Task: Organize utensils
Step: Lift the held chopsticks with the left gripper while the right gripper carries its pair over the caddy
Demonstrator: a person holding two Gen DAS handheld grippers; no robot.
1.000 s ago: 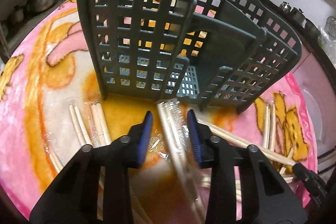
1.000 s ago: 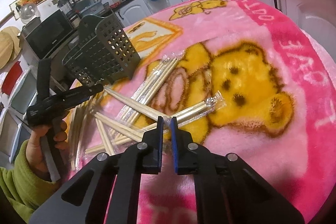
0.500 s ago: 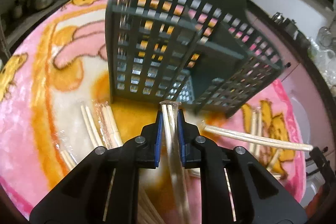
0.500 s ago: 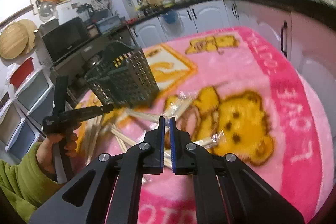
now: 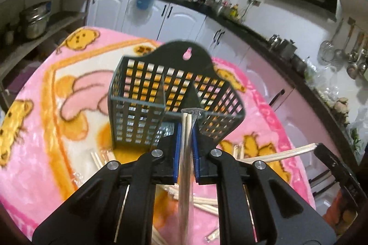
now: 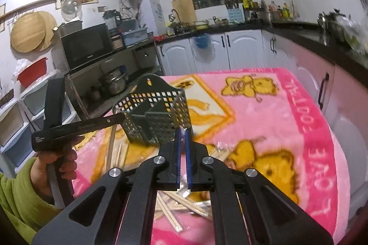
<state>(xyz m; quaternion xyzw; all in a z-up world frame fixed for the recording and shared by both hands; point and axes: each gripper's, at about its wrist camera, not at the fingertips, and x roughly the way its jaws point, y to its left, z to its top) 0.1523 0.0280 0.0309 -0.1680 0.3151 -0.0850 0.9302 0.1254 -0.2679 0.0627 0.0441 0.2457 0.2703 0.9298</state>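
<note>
A dark green slotted utensil basket [image 5: 142,107] stands on the pink bear blanket [image 5: 46,130]. My left gripper [image 5: 185,127] is in front of it, raised. Its jaws are closing the last bit, and the pads press on a wrapped chopstick pair [image 5: 185,176] whose top reaches the basket's rim. In the right wrist view this pair [image 6: 111,143] hangs down from the left gripper [image 6: 115,118] beside the basket [image 6: 156,116]. My right gripper [image 6: 182,132] is shut. The left wrist view shows another chopstick pair [image 5: 283,153] sticking out of its tip. Loose chopsticks [image 6: 170,210] lie below.
A hand in a green sleeve [image 6: 57,160] holds the left gripper. More loose chopsticks [image 5: 207,201] lie on the blanket under both grippers. Pots [image 5: 34,22] sit on a shelf to the left. Cabinets and a dark counter [image 5: 264,49] run behind and to the right of the table.
The left jaws closed on a wrapped chopstick pair and lifted it off the blanket. Both grippers rose and tilted up, so the basket now looks smaller and lower.
</note>
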